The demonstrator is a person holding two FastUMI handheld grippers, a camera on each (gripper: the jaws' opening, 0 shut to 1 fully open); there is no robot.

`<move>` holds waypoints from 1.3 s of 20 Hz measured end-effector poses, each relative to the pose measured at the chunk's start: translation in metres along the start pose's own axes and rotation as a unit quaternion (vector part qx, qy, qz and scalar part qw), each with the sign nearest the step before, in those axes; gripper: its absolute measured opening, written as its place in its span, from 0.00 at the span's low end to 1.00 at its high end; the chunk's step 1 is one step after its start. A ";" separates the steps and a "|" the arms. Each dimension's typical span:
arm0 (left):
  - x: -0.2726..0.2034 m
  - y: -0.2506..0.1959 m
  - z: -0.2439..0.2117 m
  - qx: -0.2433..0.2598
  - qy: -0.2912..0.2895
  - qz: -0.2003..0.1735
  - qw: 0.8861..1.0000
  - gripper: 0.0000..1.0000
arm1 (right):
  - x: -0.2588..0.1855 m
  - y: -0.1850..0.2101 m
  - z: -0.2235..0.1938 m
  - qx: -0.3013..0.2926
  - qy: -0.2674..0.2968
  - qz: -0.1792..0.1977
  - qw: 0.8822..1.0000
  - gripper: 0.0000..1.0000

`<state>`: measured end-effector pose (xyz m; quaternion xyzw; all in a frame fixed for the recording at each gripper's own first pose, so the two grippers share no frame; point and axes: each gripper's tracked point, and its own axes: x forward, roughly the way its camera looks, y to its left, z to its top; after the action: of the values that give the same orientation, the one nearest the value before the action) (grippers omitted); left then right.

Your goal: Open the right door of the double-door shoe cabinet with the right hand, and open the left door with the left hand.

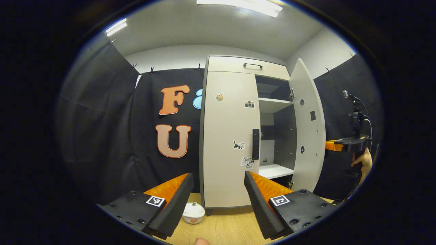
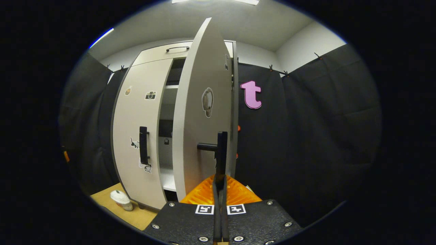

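Black right-door handle (image 2: 220,149) in clamped right gripper (image 2: 220,190); left gripper (image 1: 218,197) open, w/ left door (image 1: 230,136) ahead.

The left gripper view looks level and straight at the front of the shoe cabinet (image 1: 238,136) from a short way back, low over the wooden table (image 1: 224,228), facing its closed left door (image 1: 230,136). The right gripper view sits close against the open right door (image 2: 201,119), looking along its outer face from the right. Both views share the cabinet front, both doors and a white bowl (image 1: 193,213).
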<state>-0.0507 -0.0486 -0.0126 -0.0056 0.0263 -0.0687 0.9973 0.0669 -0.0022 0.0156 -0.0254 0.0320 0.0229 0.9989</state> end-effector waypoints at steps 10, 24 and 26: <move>0.027 -0.021 -0.002 0.003 0.005 -0.004 1.000 0.97 | -0.007 -0.046 -0.002 0.024 0.002 -0.004 1.000 0.00; 0.123 -0.114 -0.014 -0.010 0.023 -0.051 0.998 0.96 | -0.058 -0.109 0.001 0.038 -0.043 -0.077 0.995 0.93; 0.143 -0.122 -0.010 -0.012 0.016 -0.049 0.999 0.96 | -0.057 -0.113 -0.001 0.041 -0.045 -0.081 0.995 0.93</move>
<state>0.0737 -0.1896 -0.0285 -0.0174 0.0429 -0.1174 0.9920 0.0149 -0.1179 0.0236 0.0138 -0.0139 -0.0578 0.9981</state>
